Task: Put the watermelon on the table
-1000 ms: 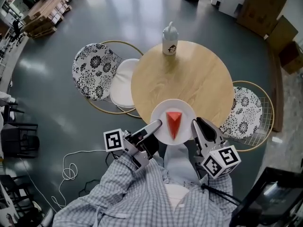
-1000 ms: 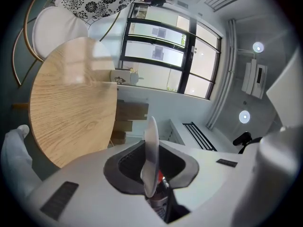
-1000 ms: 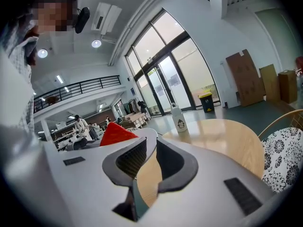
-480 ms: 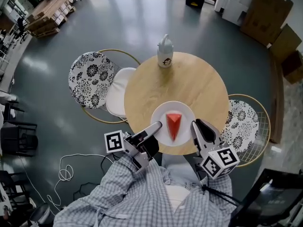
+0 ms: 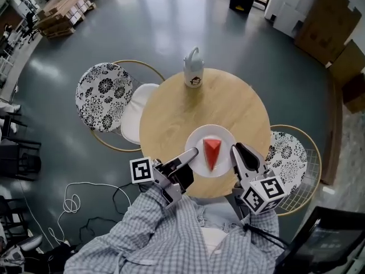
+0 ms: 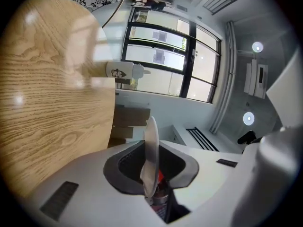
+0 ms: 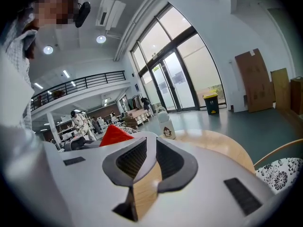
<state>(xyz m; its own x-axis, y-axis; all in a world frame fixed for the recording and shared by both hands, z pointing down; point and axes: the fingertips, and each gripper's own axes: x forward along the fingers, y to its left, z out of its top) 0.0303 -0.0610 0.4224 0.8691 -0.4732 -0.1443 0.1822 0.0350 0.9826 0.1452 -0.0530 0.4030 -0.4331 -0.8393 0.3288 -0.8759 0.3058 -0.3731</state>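
The red, wedge-shaped watermelon slice [image 5: 211,152] lies at the centre of a round white plate [image 5: 197,137], its narrow point directed toward the person. The plate sits over the near part of a round, pale wooden table [image 5: 171,116]; whether it rests on the top or is held just above it cannot be told. The slice touches no finger: it lies between the two grippers, with bare plate on either side. The left gripper [image 5: 189,155] is closed on the plate's left rim, which in the left gripper view stands edge-on between the dark pads, a sliver of red showing just behind it. The right gripper [image 5: 235,150] is closed on the right rim in the same manner; in the right gripper view the white edge runs between the pads, with the red wedge rising to the left of them and wood grain showing below. At the far edge of the table stands a white handled bottle with a printed figure [image 5: 194,68], well apart from the plate. Two wire-framed chairs with black-and-white floral cushions flank the table, one at the left [image 5: 100,96] and one at the right [image 5: 288,153]. Grey checked shirt sleeves [image 5: 154,233] fill the lower foreground above a grey-green floor [image 5: 142,27].
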